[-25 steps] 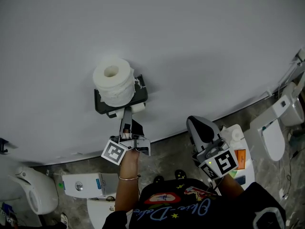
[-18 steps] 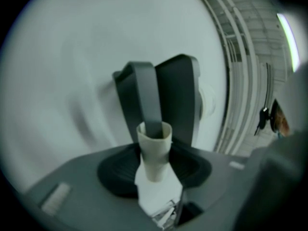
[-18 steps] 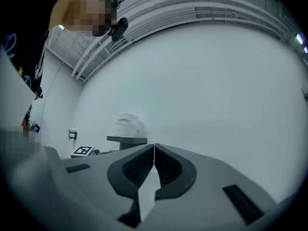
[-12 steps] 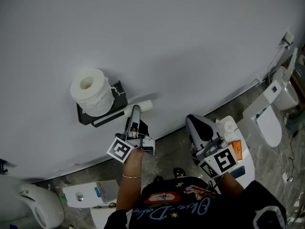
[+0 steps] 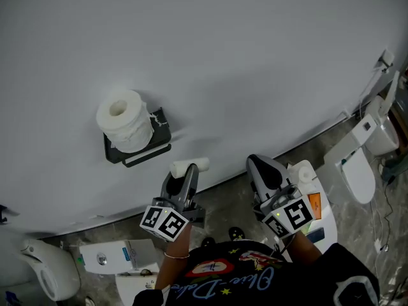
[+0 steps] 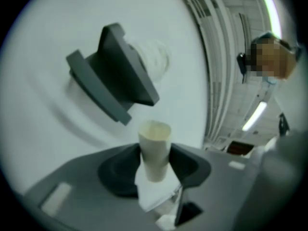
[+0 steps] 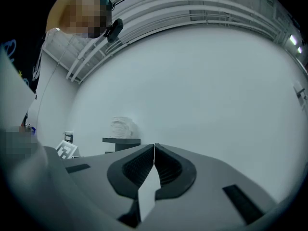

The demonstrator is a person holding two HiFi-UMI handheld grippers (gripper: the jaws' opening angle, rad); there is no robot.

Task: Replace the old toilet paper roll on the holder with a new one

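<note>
A black wall holder (image 5: pixel 132 155) carries a full white roll (image 5: pixel 124 125) standing on its top shelf; its bar below is bare. My left gripper (image 5: pixel 185 176) is shut on an empty cardboard tube (image 5: pixel 190 166), held away from the holder, to its lower right. In the left gripper view the tube (image 6: pixel 155 141) stands upright between the jaws of that gripper (image 6: pixel 154 161), with the holder (image 6: pixel 113 81) beyond it. My right gripper (image 5: pixel 259 165) is shut and empty, further right. The right gripper view shows its jaws (image 7: pixel 154 150) pressed together, with the holder (image 7: pixel 120 140) and roll (image 7: pixel 123 127) far off.
The pale wall (image 5: pixel 255 62) fills most of the view. On the grey floor stand a toilet (image 5: pixel 41 266) at lower left, another toilet (image 5: pixel 360 174) at right, a white box (image 5: pixel 111 257) below my left arm and a white unit (image 5: pixel 312 199) beside my right gripper.
My left gripper has drawn the cardboard tube off the holder's right end and moved away from the wall, rolling as it went. The right gripper has barely shifted.
</note>
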